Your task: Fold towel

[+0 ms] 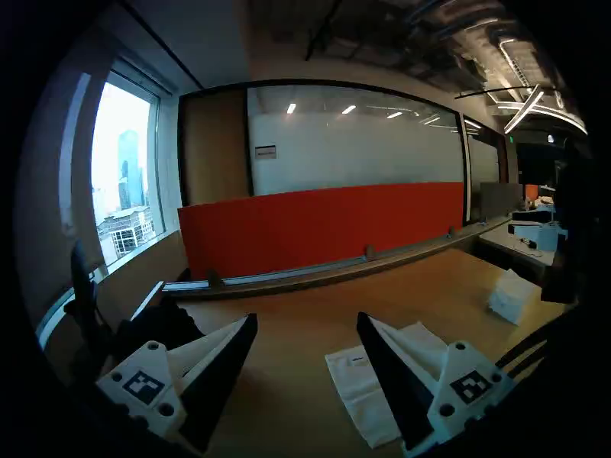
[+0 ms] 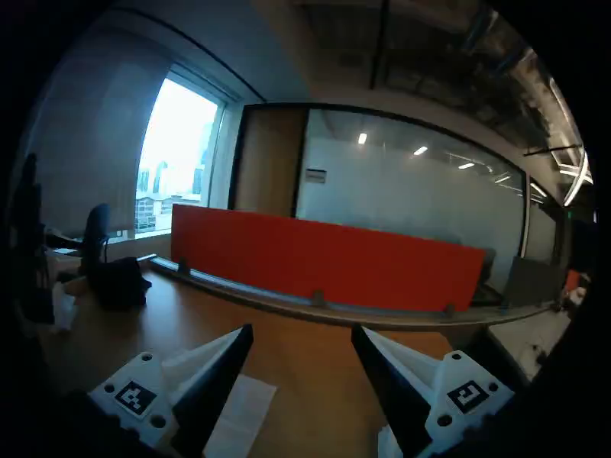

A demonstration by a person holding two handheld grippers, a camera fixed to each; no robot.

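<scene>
A white towel [image 1: 359, 382] lies flat on the wooden desk [image 1: 321, 320], partly under the right finger of my left gripper [image 1: 305, 340]. That gripper hangs above the desk, open, with nothing between its fingers. In the right gripper view the same kind of white cloth [image 2: 240, 416] lies low on the desk [image 2: 305, 366], beside the left finger of my right gripper [image 2: 302, 347]. This gripper is open too and holds nothing. Part of the towel is hidden behind the fingers in both views.
A red divider panel [image 1: 321, 221] runs along the desk's far edge, with a metal rail below it. A white folded item [image 1: 512, 296] sits at the right of the desk. A dark object [image 2: 118, 282] rests at the left, near the window [image 1: 122, 183].
</scene>
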